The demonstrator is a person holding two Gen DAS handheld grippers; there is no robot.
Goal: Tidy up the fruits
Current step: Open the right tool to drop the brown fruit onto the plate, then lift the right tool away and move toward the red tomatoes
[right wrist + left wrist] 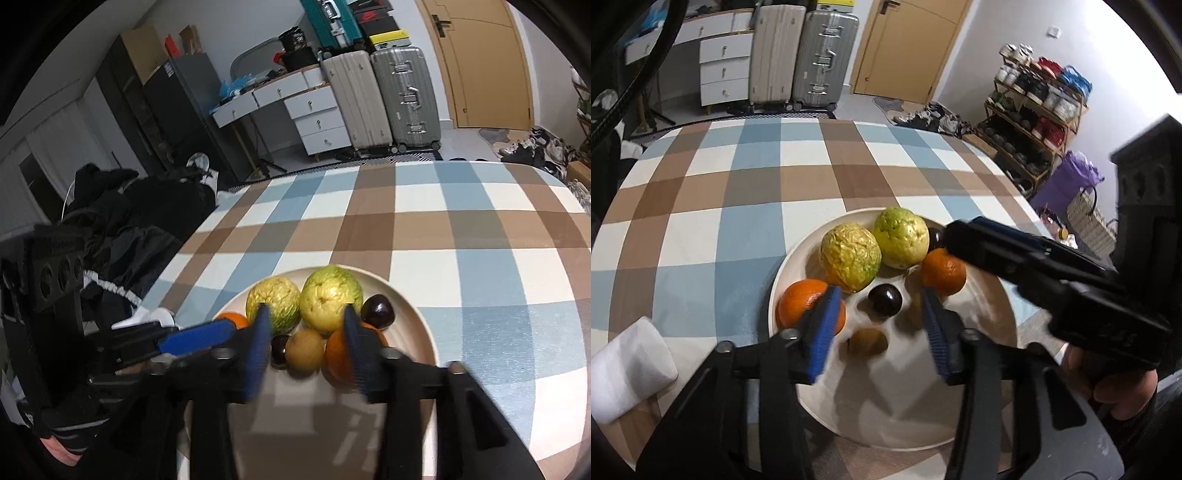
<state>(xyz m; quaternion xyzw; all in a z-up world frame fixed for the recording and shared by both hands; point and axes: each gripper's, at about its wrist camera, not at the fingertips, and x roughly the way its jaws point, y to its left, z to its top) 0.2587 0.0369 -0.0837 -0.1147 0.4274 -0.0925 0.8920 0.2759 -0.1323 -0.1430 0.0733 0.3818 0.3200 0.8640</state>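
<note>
A cream plate (982, 314) on the checked tablecloth holds two yellow-green guavas (849, 258) (901, 236), two oranges (799, 301) (942, 271), two dark plums (884, 301) (936, 237) and a small brown fruit (868, 339). My left gripper (879, 293) hovers open over the plate, its blue pads either side of the near plum and touching nothing. My right gripper (956, 236) reaches in from the right. In the right wrist view my right gripper (306, 310) stands open above the brown fruit (304, 349) and the guava (328, 295). The left gripper (231, 328) comes in from the left.
A white foam block (628, 365) lies on the table (738, 192) at the near left. Behind the table stand suitcases (823, 59), white drawers (724, 70) and a door (905, 48). A shoe rack (1034, 110) is at the right. Dark clothing (122, 221) lies off the table's left side.
</note>
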